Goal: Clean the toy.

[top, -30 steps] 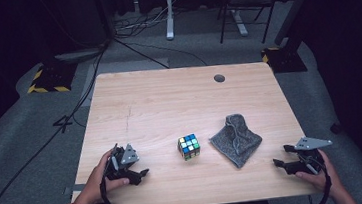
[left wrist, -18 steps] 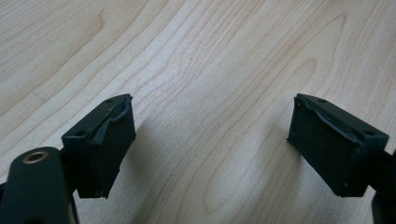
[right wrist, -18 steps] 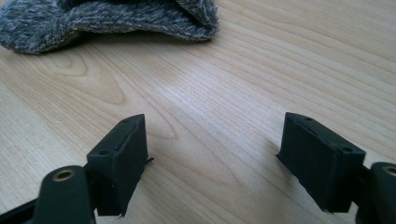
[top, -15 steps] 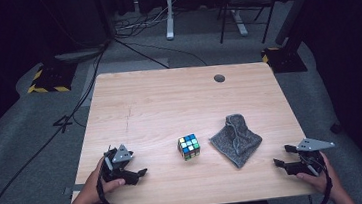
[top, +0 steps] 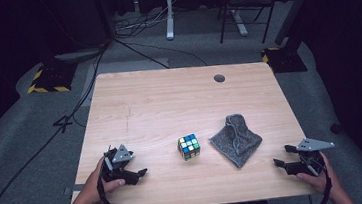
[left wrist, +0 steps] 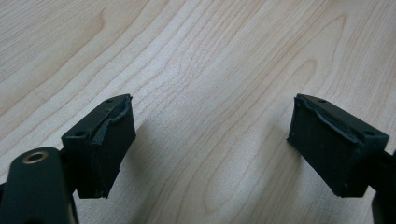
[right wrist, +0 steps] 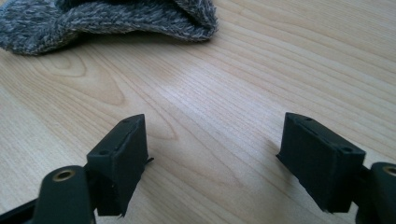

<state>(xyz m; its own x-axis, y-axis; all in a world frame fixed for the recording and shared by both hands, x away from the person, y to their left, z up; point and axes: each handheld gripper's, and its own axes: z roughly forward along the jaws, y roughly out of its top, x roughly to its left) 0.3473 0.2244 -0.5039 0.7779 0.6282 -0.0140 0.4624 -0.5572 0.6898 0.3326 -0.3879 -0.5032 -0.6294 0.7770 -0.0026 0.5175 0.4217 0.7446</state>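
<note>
- Left gripper — held low over the near-left part of the wooden table; in the left gripper view its two black jaws stand wide apart with nothing but bare wood grain between them.
- Compared with the high view of a second ago, the left gripper has slid slightly toward the near-left corner, away from the cube; its jaws point toward the table's middle as before.
- Right gripper — held at the near-right edge of the table, its jaws aimed leftward; in the right gripper view the jaws are likewise spread, empty, and close above the tabletop. Its place is almost unchanged from the earlier frames.
- Puzzle cube — a multicoloured cube resting on the table near the front, between the two grippers and touched by neither; it has not moved.
- Grey knitted cloth — lying crumpled just right of the cube, apart from it; its near edge appears ahead of the right gripper's jaws, well clear of them. It lies as it did earlier.
</note>
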